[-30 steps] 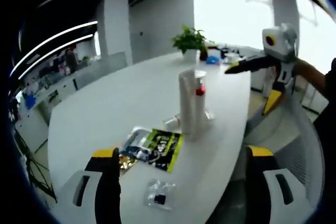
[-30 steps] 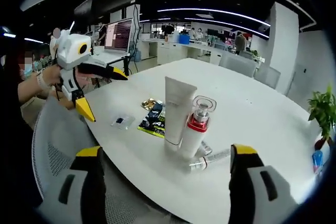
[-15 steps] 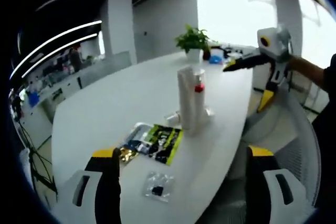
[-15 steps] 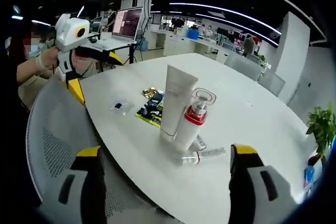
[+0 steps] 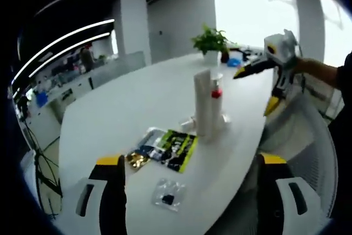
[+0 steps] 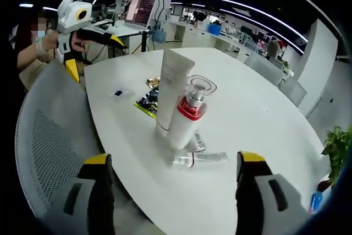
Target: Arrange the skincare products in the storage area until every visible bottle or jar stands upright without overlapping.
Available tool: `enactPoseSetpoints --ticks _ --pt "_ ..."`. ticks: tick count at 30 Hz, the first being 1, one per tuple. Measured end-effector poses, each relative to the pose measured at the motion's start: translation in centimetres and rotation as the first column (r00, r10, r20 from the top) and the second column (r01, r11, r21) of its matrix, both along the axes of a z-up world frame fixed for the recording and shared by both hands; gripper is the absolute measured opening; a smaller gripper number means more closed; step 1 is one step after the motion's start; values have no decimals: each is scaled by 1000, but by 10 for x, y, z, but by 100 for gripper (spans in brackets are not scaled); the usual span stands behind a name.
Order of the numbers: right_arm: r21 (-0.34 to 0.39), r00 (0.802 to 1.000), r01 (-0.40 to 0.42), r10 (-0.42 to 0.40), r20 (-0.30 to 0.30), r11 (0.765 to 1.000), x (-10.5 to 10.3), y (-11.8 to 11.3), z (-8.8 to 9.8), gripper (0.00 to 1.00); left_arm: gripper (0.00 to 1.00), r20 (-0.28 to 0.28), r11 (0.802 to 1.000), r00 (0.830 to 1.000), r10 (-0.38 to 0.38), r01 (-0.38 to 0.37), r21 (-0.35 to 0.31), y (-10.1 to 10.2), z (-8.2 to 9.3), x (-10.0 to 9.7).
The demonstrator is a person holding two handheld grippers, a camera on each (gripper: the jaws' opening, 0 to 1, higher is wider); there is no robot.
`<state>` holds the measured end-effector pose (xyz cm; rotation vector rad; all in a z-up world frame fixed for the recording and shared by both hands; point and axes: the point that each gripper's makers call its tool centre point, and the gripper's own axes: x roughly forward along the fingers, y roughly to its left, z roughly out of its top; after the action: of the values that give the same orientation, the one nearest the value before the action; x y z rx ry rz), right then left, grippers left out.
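Both claws, left (image 5: 190, 191) and right (image 6: 173, 191), gape wide, empty; ahead, tube (image 6: 171, 91) and pump bottle (image 6: 186, 118) stand; small vial (image 6: 199, 159) lies unrighted.

White tabletop (image 6: 258, 114). White tube (image 6: 169, 93); white pump bottle (image 6: 187, 116) banded red under a clear cap. Clear small bottle (image 6: 199, 158), lying flat, with white end. Black sachet (image 5: 175, 148) printed in yellow-green; gold-foil packet (image 5: 135, 159) beside it. Clear pouch (image 5: 168, 196) with a dark insert. Green plant (image 5: 212, 41) in a white pot. Left gripper (image 5: 190, 191) and right gripper (image 6: 175, 188): white bodies, black fingers, yellow tips. Grey mesh chair (image 6: 41, 147).
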<state>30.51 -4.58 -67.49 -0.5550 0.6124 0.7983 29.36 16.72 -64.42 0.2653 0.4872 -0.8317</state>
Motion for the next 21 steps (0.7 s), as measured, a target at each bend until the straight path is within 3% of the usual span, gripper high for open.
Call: enactPoseSetpoints --ticks 3,5,11,16,18,21 --pt "-24 998 -39 38 -41 999 5 -7 -8 82 97 -10 1000 1000 22 -22 11 -2 -2 3" --pt "-21 999 -35 34 -32 999 14 -12 -8 82 97 -25 999 999 30 -30 15 -5 -3 3" --pt "-102 990 -140 136 -47 985 33 -21 -21 69 97 -39 998 998 58 -58 24 -10 -3 6" --pt "-158 971 -232 219 -94 960 44 -22 -37 65 97 -50 997 996 72 -71 38 -10 -7 11" --pt "-200 954 -297 281 -106 934 50 -22 -45 64 97 -56 996 995 82 -80 36 -10 -8 13" --pt "-226 939 -340 316 -137 913 55 -21 -55 61 97 -60 995 994 91 -89 37 -10 -10 15"
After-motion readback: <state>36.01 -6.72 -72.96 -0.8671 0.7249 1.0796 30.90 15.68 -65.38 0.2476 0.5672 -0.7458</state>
